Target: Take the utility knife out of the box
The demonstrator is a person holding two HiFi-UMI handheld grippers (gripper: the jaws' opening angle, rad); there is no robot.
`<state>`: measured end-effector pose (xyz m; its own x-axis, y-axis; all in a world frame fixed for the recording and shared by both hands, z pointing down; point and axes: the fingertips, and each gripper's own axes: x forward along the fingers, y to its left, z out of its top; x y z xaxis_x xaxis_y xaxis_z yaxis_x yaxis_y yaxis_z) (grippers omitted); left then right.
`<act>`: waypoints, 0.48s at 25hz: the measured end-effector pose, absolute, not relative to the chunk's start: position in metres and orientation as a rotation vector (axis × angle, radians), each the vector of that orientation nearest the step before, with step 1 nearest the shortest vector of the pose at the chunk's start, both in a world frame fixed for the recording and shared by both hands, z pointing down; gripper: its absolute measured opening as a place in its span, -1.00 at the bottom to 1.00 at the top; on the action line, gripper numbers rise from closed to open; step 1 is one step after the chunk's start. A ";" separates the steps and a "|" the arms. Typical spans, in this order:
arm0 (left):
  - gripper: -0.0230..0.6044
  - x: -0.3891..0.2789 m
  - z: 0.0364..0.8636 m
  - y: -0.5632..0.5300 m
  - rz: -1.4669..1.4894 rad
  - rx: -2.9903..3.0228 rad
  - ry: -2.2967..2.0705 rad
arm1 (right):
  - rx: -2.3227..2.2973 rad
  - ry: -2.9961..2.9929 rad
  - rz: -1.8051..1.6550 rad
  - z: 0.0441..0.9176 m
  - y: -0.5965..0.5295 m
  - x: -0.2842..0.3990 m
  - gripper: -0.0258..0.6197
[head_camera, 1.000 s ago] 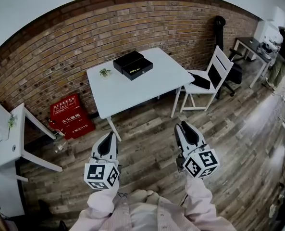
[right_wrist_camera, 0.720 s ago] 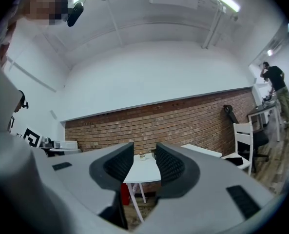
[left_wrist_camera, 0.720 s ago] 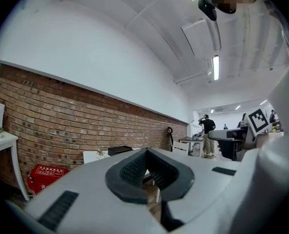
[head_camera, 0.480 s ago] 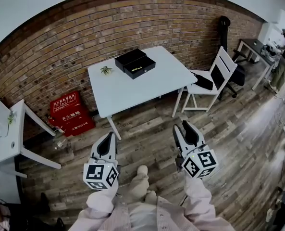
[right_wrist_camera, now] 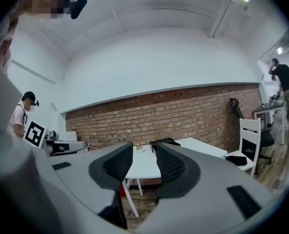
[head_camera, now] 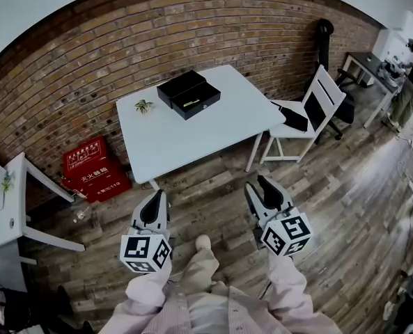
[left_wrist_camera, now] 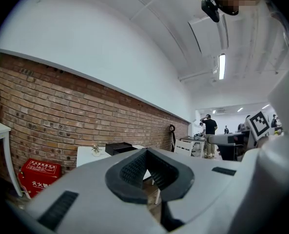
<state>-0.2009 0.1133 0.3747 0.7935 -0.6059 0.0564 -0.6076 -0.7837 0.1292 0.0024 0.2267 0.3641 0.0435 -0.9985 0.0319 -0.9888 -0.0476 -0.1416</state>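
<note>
Nearest, the left gripper (head_camera: 158,196) has its ribbed black pads pressed together on nothing. The right gripper (head_camera: 254,184) has just been opening, and its jaws stand wide apart with nothing between them. Both are held level over the plank floor (head_camera: 213,186), well short of the square white table (head_camera: 185,138).

On the far half of that table sits the shallow black box (head_camera: 198,101), open, with its black lid (head_camera: 180,85) touching it on the wall side. A thin yellowish sliver (head_camera: 190,104) lies in the tray. It is probably the utility knife, though it is too small here to be sure.

The risks lie at the reach:
- The knife lies low inside the tray, so a jaw coming in level may strike the box wall and push the light box across the smooth tabletop.
- A pinch on only one end could let the knife tip and fall back.
- A closed left claw cannot steady the box unless it presses on the rim.
- The small potted plant (head_camera: 144,106) near the lid could be knocked over by a wide sweep from the left.
</note>
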 end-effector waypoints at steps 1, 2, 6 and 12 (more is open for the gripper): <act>-0.95 -0.194 0.376 0.106 0.023 2.841 -0.958 | -2.214 2.108 -0.191 0.366 0.220 0.008 -0.49; -0.95 -0.187 0.378 0.099 0.030 2.840 -0.951 | -2.215 2.102 -0.197 0.367 0.213 0.014 -0.49; -0.95 -0.163 0.382 0.069 0.053 2.833 -0.936 | -2.216 2.093 -0.223 0.371 0.183 0.035 -0.49; -0.95 -0.139 0.388 0.017 0.080 2.813 -0.937 | -2.206 2.102 -0.253 0.373 0.128 0.059 -0.49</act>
<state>-0.1393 0.0174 0.3879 0.8004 -0.5901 0.1060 -0.5995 -0.7865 0.1486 0.0588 0.1283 0.3734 0.0429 -0.9972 0.0610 -0.9833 -0.0530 -0.1743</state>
